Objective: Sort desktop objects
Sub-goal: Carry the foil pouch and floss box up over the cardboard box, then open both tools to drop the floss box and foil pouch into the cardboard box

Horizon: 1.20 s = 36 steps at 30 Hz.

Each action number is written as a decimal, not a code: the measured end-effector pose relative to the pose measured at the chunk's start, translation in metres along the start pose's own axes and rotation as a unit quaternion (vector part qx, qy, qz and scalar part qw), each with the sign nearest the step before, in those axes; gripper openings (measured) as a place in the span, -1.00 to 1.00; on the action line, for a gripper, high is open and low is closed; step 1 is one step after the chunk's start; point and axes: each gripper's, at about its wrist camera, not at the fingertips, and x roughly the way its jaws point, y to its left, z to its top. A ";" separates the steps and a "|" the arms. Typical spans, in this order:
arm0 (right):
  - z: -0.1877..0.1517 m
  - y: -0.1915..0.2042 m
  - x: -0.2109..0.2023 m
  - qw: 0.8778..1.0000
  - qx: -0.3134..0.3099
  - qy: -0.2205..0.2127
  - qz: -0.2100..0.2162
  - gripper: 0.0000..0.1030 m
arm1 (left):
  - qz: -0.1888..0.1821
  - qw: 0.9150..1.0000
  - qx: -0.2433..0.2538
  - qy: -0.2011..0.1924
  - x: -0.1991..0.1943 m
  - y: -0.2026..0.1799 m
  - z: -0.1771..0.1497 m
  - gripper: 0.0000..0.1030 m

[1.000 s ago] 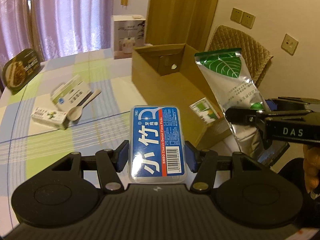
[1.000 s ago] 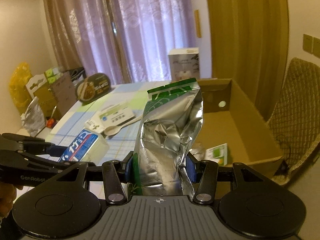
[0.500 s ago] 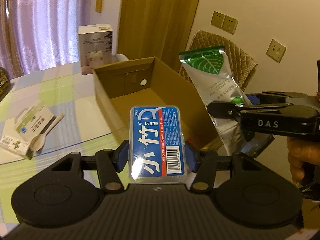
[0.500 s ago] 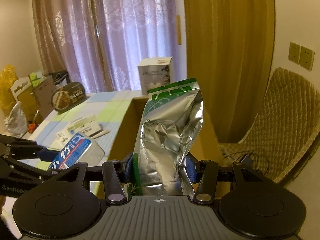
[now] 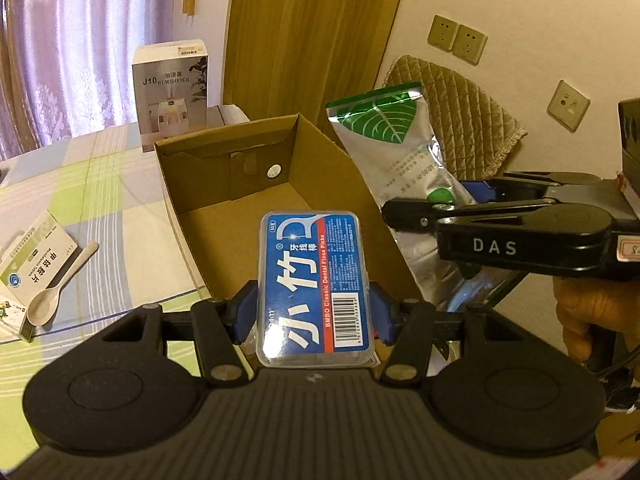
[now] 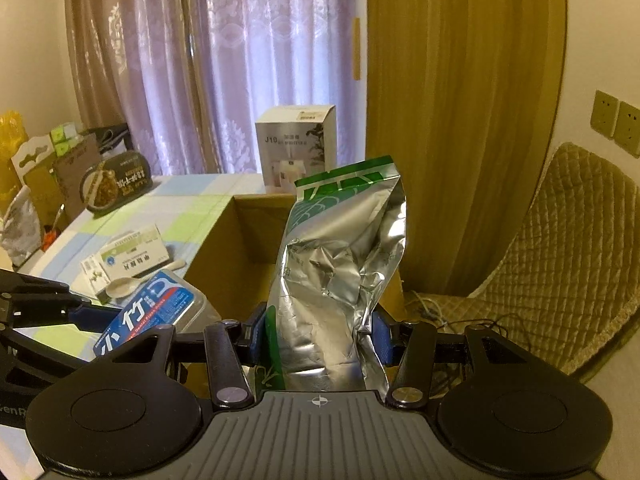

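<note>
Two tongs are in view: the left tongs and the right tongs. One floss pick case, one foil pouch, one open cardboard box and one humidifier carton show. On the desk lie two small medicine boxes and one spoon. One quilted chair stands by the wall, which carries three wall plates.

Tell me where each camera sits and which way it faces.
Left wrist: on the left gripper, facing the cardboard box; holds the floss box; right gripper and a hand show.
Right wrist: on the right gripper, facing curtains; holds the foil bag.
Both show floss box, bag, cardboard box, humidifier box.
</note>
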 end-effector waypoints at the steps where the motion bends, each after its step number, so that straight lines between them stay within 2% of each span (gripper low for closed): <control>1: 0.000 -0.001 0.002 1.000 0.001 0.001 0.002 -0.06 | 0.002 1.000 -0.002 0.001 0.003 0.001 0.000 0.01; 16: -0.002 -0.010 0.020 1.000 0.002 0.016 0.007 -0.06 | 0.017 0.999 -0.030 0.005 0.027 0.012 0.003 0.02; 32: -0.003 -0.005 0.028 1.000 -0.010 0.023 0.003 -0.06 | 0.023 0.998 -0.054 -0.016 -0.005 0.028 -0.015 0.11; 33: -0.003 -0.005 0.028 1.000 -0.013 0.019 0.004 -0.02 | 0.024 0.998 -0.053 -0.017 -0.006 0.028 -0.015 0.11; 34: -0.002 -0.004 0.028 1.000 -0.015 0.015 0.005 0.17 | 0.024 0.998 -0.053 -0.018 -0.007 0.027 -0.015 0.11; 36: 0.000 -0.003 0.025 1.000 -0.015 0.005 0.000 0.38 | 0.022 0.998 -0.054 -0.020 -0.009 0.027 -0.016 0.12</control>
